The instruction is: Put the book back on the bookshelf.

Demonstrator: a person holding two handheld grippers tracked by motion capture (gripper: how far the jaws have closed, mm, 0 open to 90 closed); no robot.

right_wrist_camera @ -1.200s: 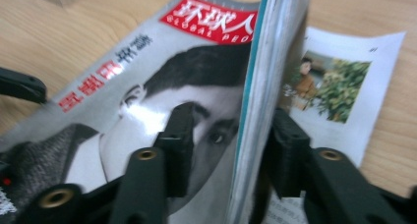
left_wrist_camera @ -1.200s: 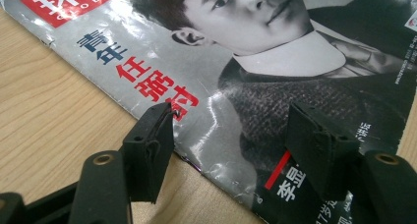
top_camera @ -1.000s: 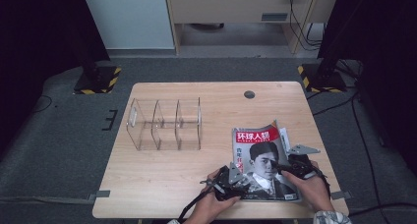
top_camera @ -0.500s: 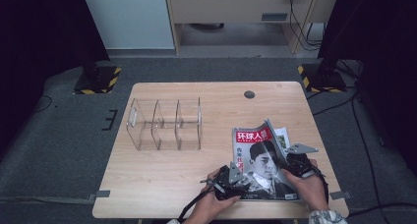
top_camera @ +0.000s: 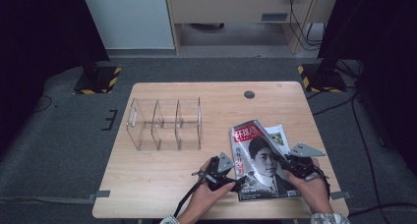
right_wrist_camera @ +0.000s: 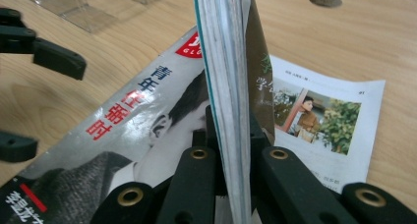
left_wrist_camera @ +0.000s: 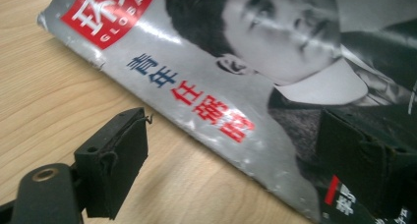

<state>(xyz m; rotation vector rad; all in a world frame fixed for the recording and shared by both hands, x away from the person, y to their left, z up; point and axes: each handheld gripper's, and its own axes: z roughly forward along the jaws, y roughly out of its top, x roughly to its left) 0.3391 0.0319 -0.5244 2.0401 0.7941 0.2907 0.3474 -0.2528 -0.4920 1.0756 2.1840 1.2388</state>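
Two tongs flank my magazine [top_camera: 263, 160] at the worktop's [top_camera: 162, 175] lower right: right tongs [right_wrist_camera: 231, 150] clamp its lifted page edge, left tongs [left_wrist_camera: 236, 155] gape over its spine. Its length runs up-frame; a clear divider rack [top_camera: 164, 123] sits left.

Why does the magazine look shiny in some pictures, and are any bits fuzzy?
In the left gripper view, the magazine cover is glossy, so white streaks of light glare across it, and the near jaw on the right looks soft. In the right gripper view, the page edges right by the camera blur. In the high view, the table is evenly lit, but the room's sides fall dark.
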